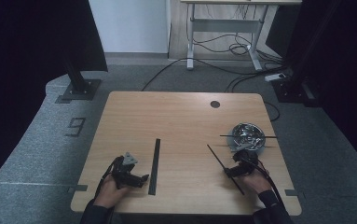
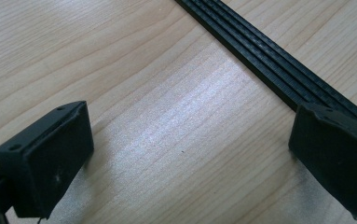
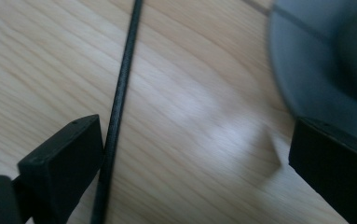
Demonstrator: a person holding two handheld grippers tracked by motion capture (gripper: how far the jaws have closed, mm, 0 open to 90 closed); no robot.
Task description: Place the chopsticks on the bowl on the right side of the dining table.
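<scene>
A long flat black ribbed strip lies on the wooden table, left of centre. My left gripper sits just left of its near end. It is open with bare wood between the jaws, and the strip runs past the right jaw. A thin black rod lies diagonally at the right. My right gripper is low over it, open. The rod lies against the inside of its left jaw, and the grey bowl is by the right jaw.
A metal bowl with shiny small parts stands at the table's right, a second thin rod lying across it. A round cable hole is near the far edge. Cables and desk legs are on the floor beyond.
</scene>
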